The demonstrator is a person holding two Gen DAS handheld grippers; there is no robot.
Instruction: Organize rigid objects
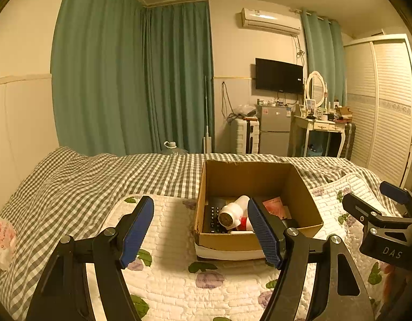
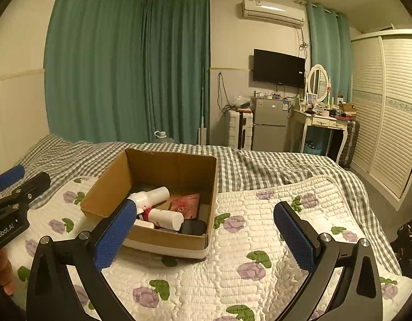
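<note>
An open cardboard box sits on the flowered quilt on the bed. Inside lie a white hair dryer, a white bottle with red label, a pink packet, a black remote and a small black case. My left gripper is open and empty, just in front of the box. My right gripper is open and empty, in front of the box's right corner. Each gripper shows at the edge of the other's view.
A white quilt with purple flowers lies over a grey checked bedspread. A plastic bag lies at the bed's left. Beyond the bed stand green curtains, a suitcase, a small fridge, a dressing table and a wardrobe.
</note>
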